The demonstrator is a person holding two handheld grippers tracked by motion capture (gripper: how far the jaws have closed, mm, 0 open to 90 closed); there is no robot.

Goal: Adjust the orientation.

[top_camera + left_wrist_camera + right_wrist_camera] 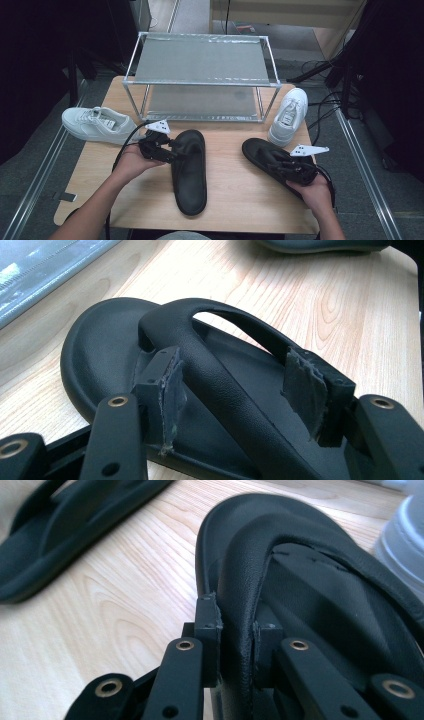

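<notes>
Black and smooth, two rubber slippers lie on the wooden bench in front of the metal rack. The left slipper lies flat, its wide strap between the spread-apart left tongs. The right tongs squeeze the strap of the right slipper, just beside a white sneaker.

1. The bare table between the two black slippers leaves an open lane from the near edge.
2. The wire rack blocks the far edge.
3. White sneakers occupy the left edge and far right corner.
</notes>
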